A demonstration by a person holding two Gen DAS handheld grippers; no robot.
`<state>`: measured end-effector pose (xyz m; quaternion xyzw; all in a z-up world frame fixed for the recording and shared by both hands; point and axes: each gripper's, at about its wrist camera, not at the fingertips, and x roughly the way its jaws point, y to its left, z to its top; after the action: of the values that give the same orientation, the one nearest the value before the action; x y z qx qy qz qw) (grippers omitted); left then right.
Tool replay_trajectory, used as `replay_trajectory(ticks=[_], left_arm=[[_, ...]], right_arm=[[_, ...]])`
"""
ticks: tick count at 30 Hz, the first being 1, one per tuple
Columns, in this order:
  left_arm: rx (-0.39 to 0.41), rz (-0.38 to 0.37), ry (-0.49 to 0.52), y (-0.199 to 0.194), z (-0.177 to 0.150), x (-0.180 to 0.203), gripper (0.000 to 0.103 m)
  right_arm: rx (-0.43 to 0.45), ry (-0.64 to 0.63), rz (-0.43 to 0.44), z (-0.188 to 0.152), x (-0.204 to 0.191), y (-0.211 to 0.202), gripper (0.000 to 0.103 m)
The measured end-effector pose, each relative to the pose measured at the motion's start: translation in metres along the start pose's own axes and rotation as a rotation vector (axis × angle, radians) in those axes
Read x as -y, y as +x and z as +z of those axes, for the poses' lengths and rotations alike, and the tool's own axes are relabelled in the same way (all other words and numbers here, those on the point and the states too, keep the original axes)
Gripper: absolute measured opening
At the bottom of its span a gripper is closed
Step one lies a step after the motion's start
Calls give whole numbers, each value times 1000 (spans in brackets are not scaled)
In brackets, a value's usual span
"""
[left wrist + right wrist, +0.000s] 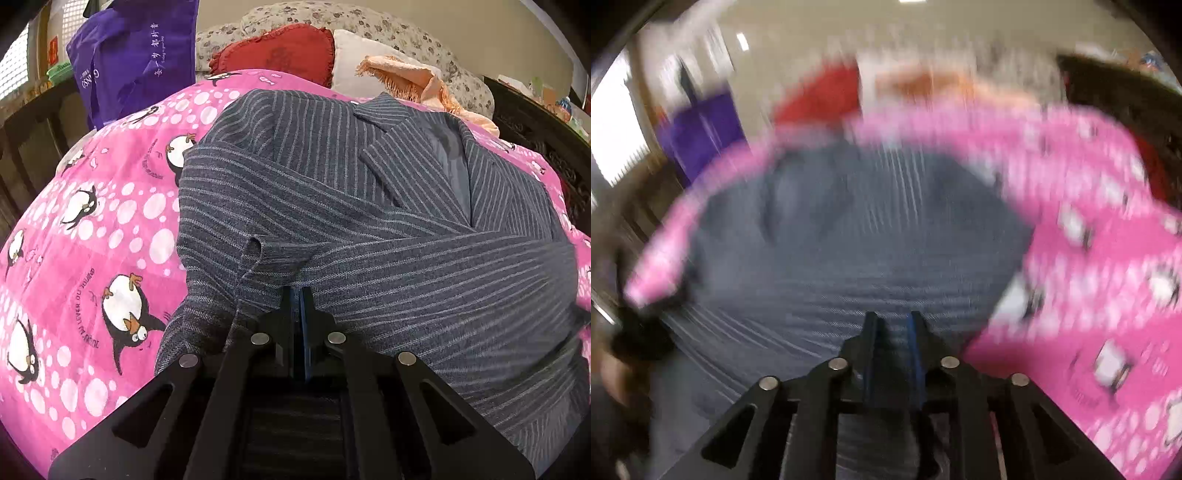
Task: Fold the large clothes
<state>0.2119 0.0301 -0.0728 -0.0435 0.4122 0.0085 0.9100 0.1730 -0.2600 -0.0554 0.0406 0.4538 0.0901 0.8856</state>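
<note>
A grey pinstriped suit jacket [369, 206] lies front up on a pink penguin-print blanket [92, 240], its sleeves folded across the chest. My left gripper [296, 295] is shut, its jaws nearly touching, pinching the jacket fabric near a sleeve cuff [258, 251]. The right wrist view is heavily motion-blurred. There my right gripper [894, 321] hovers over the jacket [849, 240] with a narrow gap between its jaws and nothing clearly held. The blanket [1089, 221] shows to its right.
A purple bag [133, 62] hangs at the back left. A red frilled cushion [280, 48], a white pillow [354, 59], a peach fringed cloth [413, 81] and floral bedding [369, 22] lie behind the jacket. Dark wooden furniture [535, 122] stands at the right.
</note>
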Motion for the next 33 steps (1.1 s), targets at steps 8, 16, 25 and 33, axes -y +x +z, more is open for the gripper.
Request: replay_trajectory(ticks=[8,16,25,33], left_arm=[[0,-5,-7,1,0,0,4],[-38,-23,20,-8,-2,1,4],[-88,-116,107,-108,-50,-37,34],[-108,-46,58,-176,-135,-102,55]], right_arm=[[181,2,42,-14,-8,-108,16],[61,-92,-48,-117,24,-181,30],[40,91,-25,-209,68,-193,31],[67,146,126,-220,58,-178,45]])
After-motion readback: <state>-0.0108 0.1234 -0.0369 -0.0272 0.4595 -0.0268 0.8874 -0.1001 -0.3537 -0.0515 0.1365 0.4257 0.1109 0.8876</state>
